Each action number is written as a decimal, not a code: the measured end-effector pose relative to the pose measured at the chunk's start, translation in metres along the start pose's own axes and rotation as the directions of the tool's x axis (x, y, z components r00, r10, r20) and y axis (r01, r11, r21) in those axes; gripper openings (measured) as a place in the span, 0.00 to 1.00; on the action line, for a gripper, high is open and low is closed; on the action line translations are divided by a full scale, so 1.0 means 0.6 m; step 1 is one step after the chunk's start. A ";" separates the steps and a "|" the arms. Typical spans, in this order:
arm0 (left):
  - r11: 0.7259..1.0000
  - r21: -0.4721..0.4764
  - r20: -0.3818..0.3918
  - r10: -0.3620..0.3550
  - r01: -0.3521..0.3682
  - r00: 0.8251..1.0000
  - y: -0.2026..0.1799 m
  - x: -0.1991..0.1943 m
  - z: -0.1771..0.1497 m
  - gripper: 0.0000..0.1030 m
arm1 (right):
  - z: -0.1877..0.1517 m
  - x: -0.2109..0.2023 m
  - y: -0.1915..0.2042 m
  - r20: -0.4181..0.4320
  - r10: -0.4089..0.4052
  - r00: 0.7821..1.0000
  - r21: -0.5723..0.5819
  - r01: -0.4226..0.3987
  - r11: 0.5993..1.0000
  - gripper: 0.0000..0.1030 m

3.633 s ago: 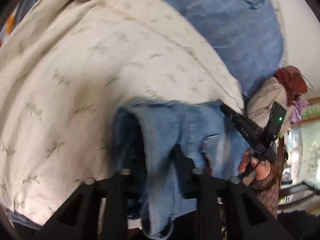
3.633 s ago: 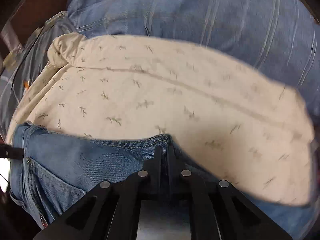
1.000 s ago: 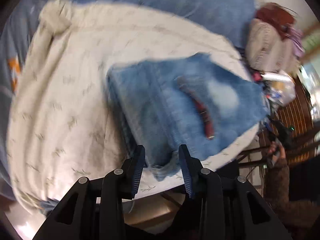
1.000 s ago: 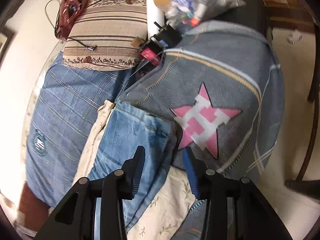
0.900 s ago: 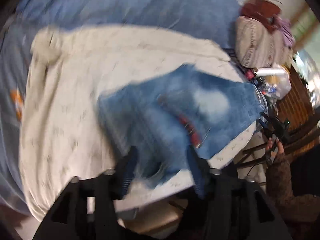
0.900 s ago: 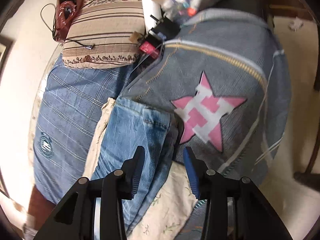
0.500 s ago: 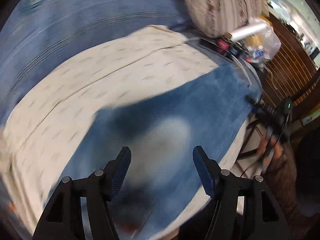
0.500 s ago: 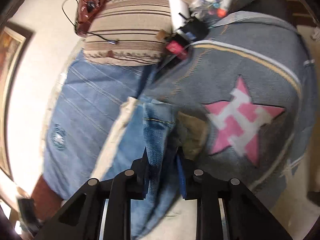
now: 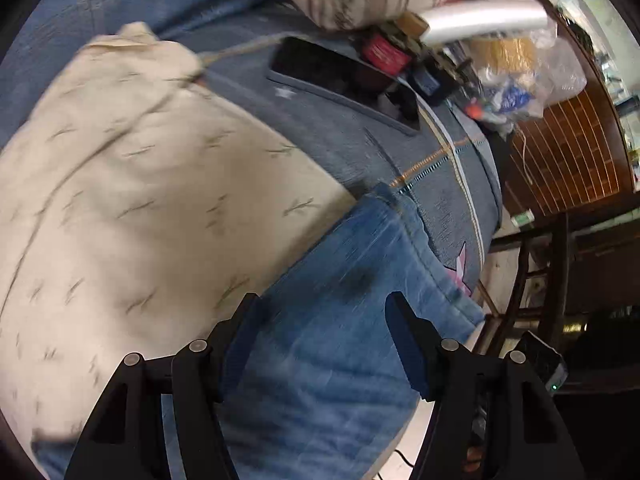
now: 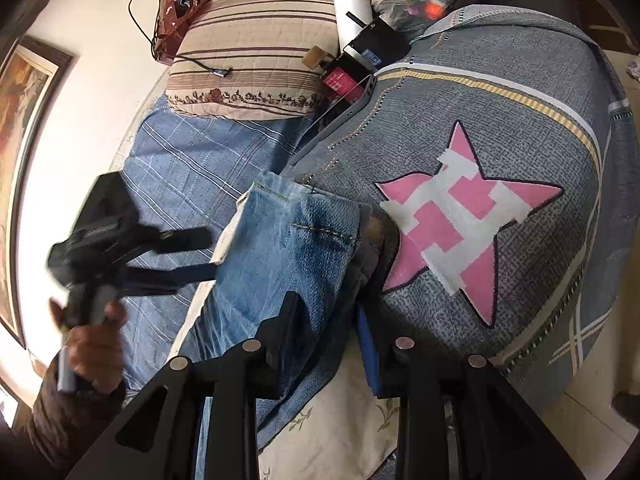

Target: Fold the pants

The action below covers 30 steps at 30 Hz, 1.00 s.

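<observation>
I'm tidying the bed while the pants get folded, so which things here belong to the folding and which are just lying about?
Part of the job:
jeans
left gripper
right gripper, opening, jeans between its fingers
cream sheet under the jeans

Lying about:
striped pillow
phone
plastic bag
red pouch

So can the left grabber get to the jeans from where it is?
Probably yes. The left gripper hangs open right over the folded jeans, with nothing between them. The right gripper has the jeans' edge between its opening jaws, off to the side.
</observation>
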<state>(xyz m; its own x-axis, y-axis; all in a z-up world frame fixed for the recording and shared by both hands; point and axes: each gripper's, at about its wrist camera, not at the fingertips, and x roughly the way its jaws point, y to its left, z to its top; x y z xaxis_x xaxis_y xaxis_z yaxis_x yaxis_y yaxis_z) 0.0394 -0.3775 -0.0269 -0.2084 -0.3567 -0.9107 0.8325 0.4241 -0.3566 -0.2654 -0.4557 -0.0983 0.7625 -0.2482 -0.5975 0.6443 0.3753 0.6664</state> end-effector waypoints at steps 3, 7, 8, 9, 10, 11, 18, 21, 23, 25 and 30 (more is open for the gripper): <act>0.996 0.073 -0.014 0.050 -0.049 0.999 -0.010 0.037 0.016 0.62 | -0.002 -0.002 -0.003 0.011 0.019 1.000 0.013 -0.019 1.000 0.30; 0.992 0.114 0.003 0.057 -0.057 0.998 -0.014 0.065 0.033 0.68 | -0.004 -0.004 -0.001 0.028 0.028 0.999 0.018 -0.029 0.999 0.34; 0.992 0.113 0.010 0.060 -0.061 0.998 -0.021 0.068 0.039 0.70 | -0.005 -0.005 0.000 0.032 0.028 0.999 0.018 -0.029 0.999 0.35; 0.993 0.101 0.012 0.059 -0.060 0.998 -0.025 0.075 0.041 0.71 | -0.004 -0.004 0.002 0.034 0.032 0.999 0.017 -0.032 0.999 0.36; 0.993 0.111 0.011 0.042 -0.043 0.999 -0.035 0.081 0.038 0.71 | -0.004 -0.003 0.003 0.034 0.035 0.999 0.016 -0.035 0.999 0.37; 0.989 0.145 0.004 0.026 -0.027 1.000 -0.051 0.073 0.028 0.69 | -0.004 -0.002 0.005 0.039 0.031 0.999 0.013 -0.032 0.999 0.37; 0.957 0.271 0.123 0.072 -0.103 0.990 -0.095 0.030 -0.015 0.16 | 0.001 -0.019 0.051 0.069 -0.049 0.996 -0.088 0.055 0.995 0.10; 0.963 0.255 0.184 0.034 -0.082 0.982 -0.095 -0.031 -0.038 0.16 | 0.001 -0.046 0.113 0.126 -0.071 0.989 -0.219 0.098 0.971 0.10; 0.961 0.259 0.218 0.044 -0.102 0.975 -0.098 -0.064 -0.055 0.16 | -0.004 -0.063 0.153 0.158 -0.086 0.984 -0.301 0.131 0.945 0.10; 0.964 0.240 0.249 0.052 -0.113 0.967 -0.094 -0.097 -0.081 0.16 | -0.019 -0.079 0.203 0.187 -0.096 0.978 -0.414 0.167 0.895 0.10; 0.989 0.089 0.246 0.090 -0.115 0.965 -0.030 -0.134 -0.157 0.17 | -0.089 -0.079 0.293 0.164 -0.112 0.980 -0.594 0.188 0.782 0.10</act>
<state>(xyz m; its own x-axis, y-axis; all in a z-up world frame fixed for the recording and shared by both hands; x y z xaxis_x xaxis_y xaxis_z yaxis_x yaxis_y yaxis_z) -0.0071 -0.2782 0.0331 -0.0001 -0.5109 -0.8596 0.8933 0.3864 -0.2298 -0.1916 -0.3305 0.0233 0.6850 -0.4314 -0.5871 0.6127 0.7771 0.1439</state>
